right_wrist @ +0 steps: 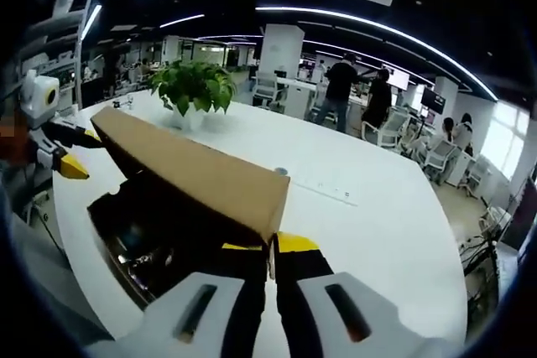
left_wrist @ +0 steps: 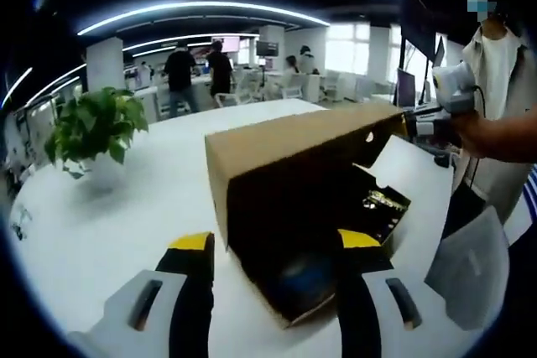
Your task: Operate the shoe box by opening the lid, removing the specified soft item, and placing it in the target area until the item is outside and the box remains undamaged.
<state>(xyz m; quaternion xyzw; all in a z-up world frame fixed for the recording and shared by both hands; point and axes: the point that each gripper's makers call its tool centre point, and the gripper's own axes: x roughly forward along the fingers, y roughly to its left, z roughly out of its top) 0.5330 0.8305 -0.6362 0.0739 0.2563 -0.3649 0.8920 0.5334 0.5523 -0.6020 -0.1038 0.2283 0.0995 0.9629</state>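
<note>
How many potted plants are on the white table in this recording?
1. The potted plant stands on the white table beyond the shoe box; the right gripper view shows the same one. Others may be hidden.

shoe box (left_wrist: 302, 207) interior dark, contents indistinct, lid (right_wrist: 193, 169) hiding its far side

The shoe box (left_wrist: 310, 199) is sitting on the tabletop (left_wrist: 168, 199), lid (right_wrist: 189, 169) raised; the potted plant (left_wrist: 94, 132) is standing behind it.
</note>
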